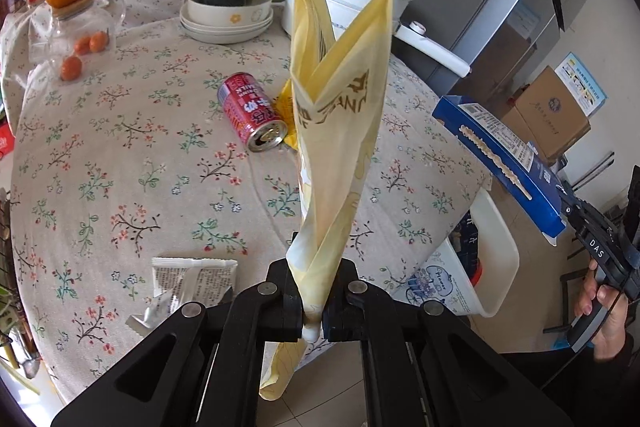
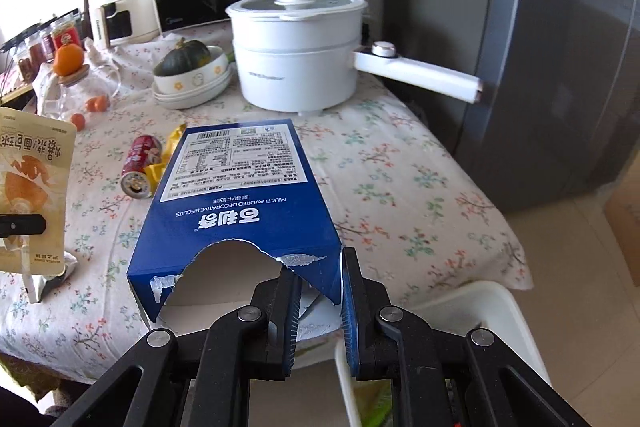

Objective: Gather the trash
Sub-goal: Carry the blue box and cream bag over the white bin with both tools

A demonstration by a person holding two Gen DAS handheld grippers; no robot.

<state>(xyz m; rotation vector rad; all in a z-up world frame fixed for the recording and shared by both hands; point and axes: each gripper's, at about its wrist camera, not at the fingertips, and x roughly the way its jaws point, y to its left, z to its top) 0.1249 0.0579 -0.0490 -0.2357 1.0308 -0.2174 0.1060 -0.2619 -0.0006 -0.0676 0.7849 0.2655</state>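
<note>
Left gripper (image 1: 316,291) clenched on a crumpled pale-yellow plastic snack bag (image 1: 340,115); right gripper (image 2: 320,291) clamped on a torn blue cardboard biscuit box (image 2: 236,203), both aloft over the floral-cloth table (image 1: 120,167). Mid-carry; next, probably release into the white plastic bin (image 2: 476,299) below the table edge.

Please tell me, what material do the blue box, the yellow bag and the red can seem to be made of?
Blue biscuit box: printed cardboard, its torn edge showing a white fibrous core. Yellow snack bag: thin plastic film, probably; it creases softly and looks slightly translucent. Red drink can: metal, likely aluminium, with a shiny silver end.
</note>
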